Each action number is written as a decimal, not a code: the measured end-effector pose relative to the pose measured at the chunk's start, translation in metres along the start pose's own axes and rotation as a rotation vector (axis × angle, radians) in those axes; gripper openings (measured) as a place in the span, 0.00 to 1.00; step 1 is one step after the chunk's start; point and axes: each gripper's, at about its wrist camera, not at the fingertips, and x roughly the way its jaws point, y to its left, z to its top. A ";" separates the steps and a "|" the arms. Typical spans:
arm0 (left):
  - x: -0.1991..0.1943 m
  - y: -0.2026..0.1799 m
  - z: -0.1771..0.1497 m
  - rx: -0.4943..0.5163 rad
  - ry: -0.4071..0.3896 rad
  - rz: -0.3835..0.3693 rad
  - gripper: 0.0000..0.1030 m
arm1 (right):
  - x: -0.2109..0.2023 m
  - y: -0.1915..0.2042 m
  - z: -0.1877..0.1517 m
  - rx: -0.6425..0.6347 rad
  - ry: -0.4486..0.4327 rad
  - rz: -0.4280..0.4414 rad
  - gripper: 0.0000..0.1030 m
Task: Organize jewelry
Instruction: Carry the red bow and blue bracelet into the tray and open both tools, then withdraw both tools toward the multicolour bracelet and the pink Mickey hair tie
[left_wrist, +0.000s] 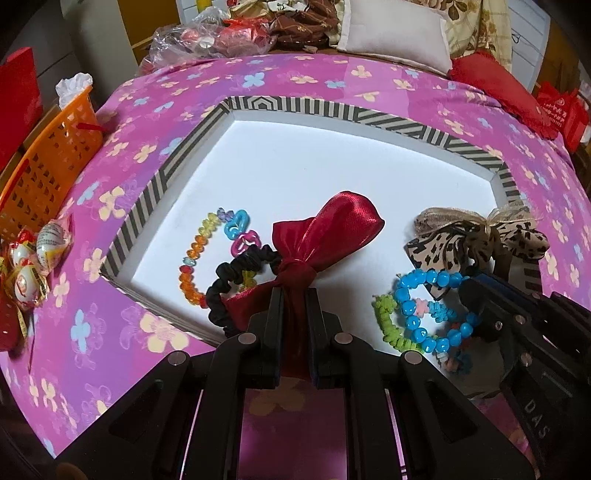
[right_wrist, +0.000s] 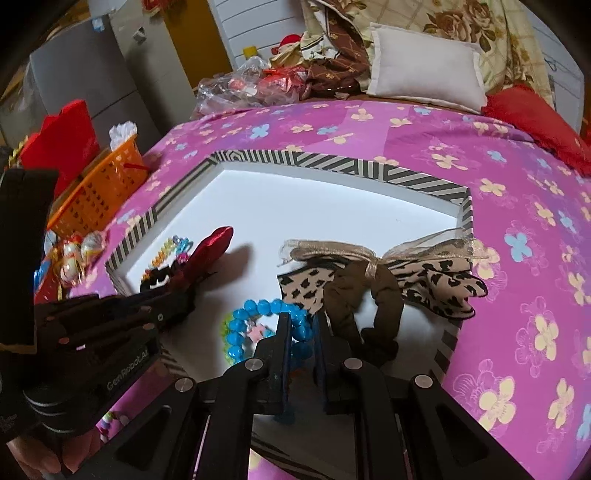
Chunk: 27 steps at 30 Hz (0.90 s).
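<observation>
Jewelry here is light and floppy: left gripper (left_wrist: 293, 306) clamps the red satin bow (left_wrist: 325, 225) at its knot. Right gripper (right_wrist: 301, 332) pinches the blue bead bracelet (right_wrist: 258, 314), slippery, best held by its strand

Far half of the tray (left_wrist: 295, 155) lies bare; jewelry crowds the near edge.

Count: one striped box (left_wrist: 192, 147). Two bow scrunchies: one red (left_wrist: 325, 229), one leopard-print (left_wrist: 480, 240). Two bead bracelets: one rainbow (left_wrist: 195, 258), one blue (left_wrist: 424, 314). One orange basket (left_wrist: 48, 173). Two grippers: left gripper (left_wrist: 293, 306), right gripper (right_wrist: 301, 332).
</observation>
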 end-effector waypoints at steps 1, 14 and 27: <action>0.000 -0.001 -0.001 0.002 -0.001 0.002 0.09 | 0.000 0.000 -0.001 -0.005 0.000 -0.004 0.13; -0.010 -0.003 -0.008 0.000 -0.033 -0.015 0.44 | -0.028 0.001 -0.021 0.003 -0.034 -0.001 0.40; -0.052 0.002 -0.024 -0.017 -0.095 -0.011 0.56 | -0.068 0.009 -0.040 0.003 -0.075 -0.019 0.41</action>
